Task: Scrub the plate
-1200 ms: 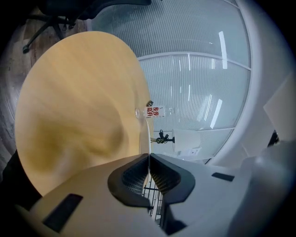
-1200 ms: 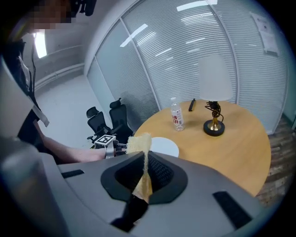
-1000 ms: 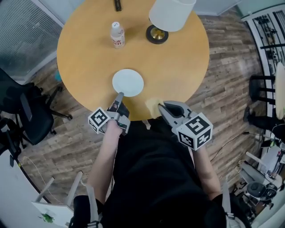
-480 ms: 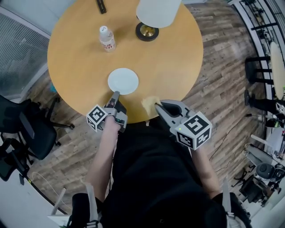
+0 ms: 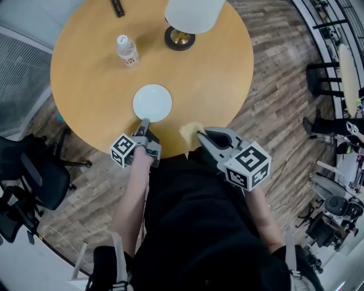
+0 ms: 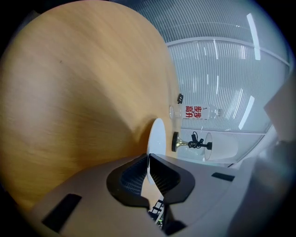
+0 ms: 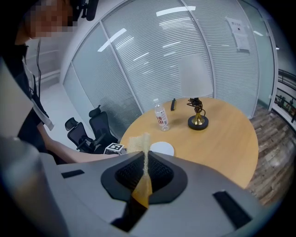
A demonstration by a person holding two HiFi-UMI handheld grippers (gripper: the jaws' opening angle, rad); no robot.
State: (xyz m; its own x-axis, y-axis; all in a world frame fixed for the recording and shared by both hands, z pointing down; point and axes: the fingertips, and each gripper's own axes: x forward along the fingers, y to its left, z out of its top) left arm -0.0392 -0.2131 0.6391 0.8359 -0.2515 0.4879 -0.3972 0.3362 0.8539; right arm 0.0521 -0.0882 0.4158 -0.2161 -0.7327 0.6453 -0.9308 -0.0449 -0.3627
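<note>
The white plate [image 5: 152,103] lies flat near the front edge of the round wooden table [image 5: 216,85]. My left gripper [image 5: 144,124] reaches its near rim and is shut on it. In the left gripper view a thin white strip of the plate [image 6: 157,134] runs down between the closed jaws of the left gripper [image 6: 149,169]. My right gripper [image 5: 199,135] hovers at the table's front edge, to the right of the plate, shut on a yellow sponge [image 5: 190,131]. In the right gripper view the sponge [image 7: 138,143] sticks up out of the right gripper [image 7: 145,169], with the plate [image 7: 162,148] beyond it.
A water bottle [image 5: 127,51] stands behind the plate. A lamp [image 5: 192,14] with a black and gold base [image 5: 180,38] stands at the back, and a black object [image 5: 118,7] lies at the far edge. Office chairs [image 5: 28,170] stand at the left on the wood floor.
The head view has swung, so the table and its objects sit further left in the picture. Both grippers keep their holds and stay where they were relative to the plate.
</note>
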